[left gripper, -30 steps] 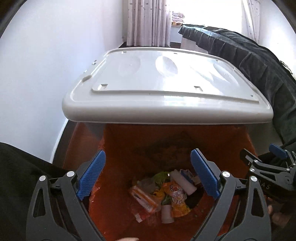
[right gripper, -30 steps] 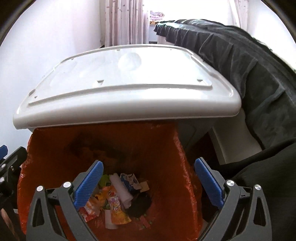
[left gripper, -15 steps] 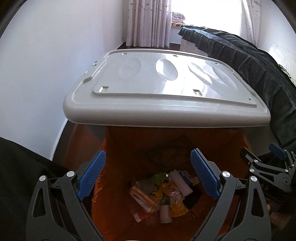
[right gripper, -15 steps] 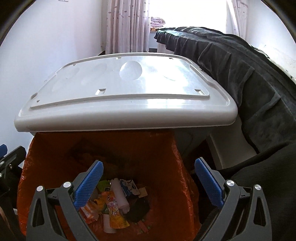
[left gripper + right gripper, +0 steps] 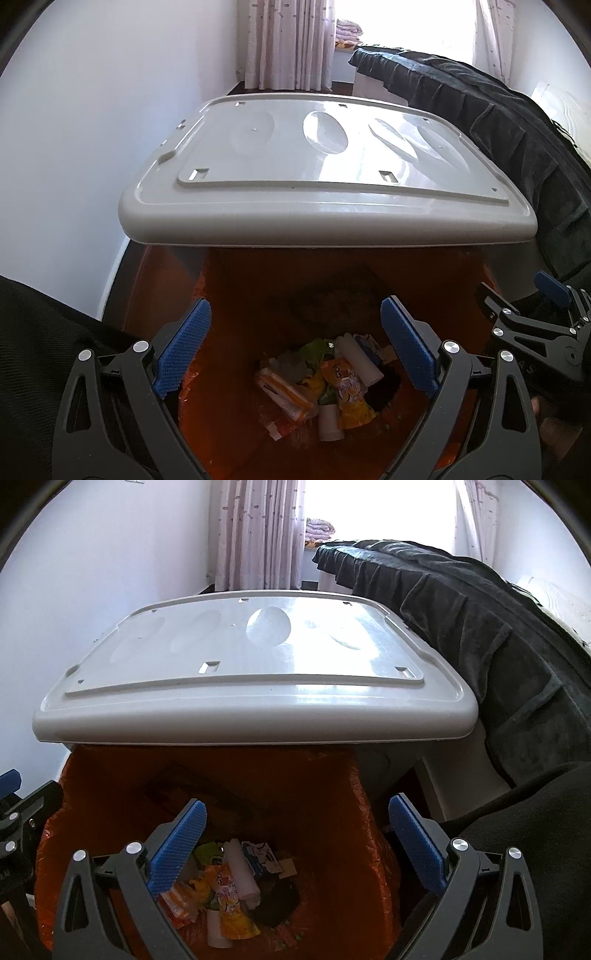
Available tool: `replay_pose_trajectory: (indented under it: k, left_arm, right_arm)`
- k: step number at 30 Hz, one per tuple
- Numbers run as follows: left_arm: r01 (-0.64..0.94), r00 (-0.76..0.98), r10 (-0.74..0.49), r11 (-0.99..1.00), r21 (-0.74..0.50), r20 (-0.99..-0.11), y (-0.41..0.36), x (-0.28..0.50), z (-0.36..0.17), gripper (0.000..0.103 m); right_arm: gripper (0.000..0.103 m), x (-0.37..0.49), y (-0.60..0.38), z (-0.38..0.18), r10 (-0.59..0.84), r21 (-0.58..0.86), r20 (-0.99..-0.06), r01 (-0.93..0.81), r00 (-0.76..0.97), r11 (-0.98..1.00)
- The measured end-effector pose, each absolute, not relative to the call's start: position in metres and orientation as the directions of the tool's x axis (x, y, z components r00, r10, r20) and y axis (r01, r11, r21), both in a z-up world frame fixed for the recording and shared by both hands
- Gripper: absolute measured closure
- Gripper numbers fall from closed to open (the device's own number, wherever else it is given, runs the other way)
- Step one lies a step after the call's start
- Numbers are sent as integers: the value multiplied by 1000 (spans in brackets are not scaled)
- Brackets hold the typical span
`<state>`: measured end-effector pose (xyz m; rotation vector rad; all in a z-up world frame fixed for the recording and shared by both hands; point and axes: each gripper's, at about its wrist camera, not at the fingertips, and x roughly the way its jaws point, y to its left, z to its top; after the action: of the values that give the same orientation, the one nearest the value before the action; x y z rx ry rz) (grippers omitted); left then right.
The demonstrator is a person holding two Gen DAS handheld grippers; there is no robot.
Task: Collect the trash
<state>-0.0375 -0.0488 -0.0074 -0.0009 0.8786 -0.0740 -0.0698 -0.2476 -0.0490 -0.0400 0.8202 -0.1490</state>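
Note:
An orange trash bag point(image 5: 229, 314) point(image 5: 332, 812) stands open below both grippers. At its bottom lies a pile of trash point(image 5: 325, 384) point(image 5: 229, 886): snack wrappers, white tubes and a small carton. My left gripper point(image 5: 295, 350) is open and empty above the bag's left part. My right gripper point(image 5: 295, 845) is open and empty above the bag's right part; it also shows in the left wrist view point(image 5: 532, 325). Part of the left gripper shows at the left edge of the right wrist view point(image 5: 14, 812).
A grey plastic lid or tabletop point(image 5: 317, 177) point(image 5: 251, 675) overhangs the far side of the bag. A bed with a dark blanket point(image 5: 517, 129) point(image 5: 498, 627) lies to the right. A white wall point(image 5: 92, 129) is on the left. Curtains point(image 5: 258, 531) hang at the back.
Both grippers have risen and drawn back a little from the bag, so the trash looks smaller and more of the grey lid shows. Both stay open and empty.

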Motion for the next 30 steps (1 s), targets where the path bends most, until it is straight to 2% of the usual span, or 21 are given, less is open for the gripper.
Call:
replay_pose_trajectory:
  k: [30]
  left_arm:
    - [81,630,-82,996,-39,-772,-52,-39,-9,12]
  right_arm:
    - [5,-66,-252,-51,-146,-81,-738,128,659,988]
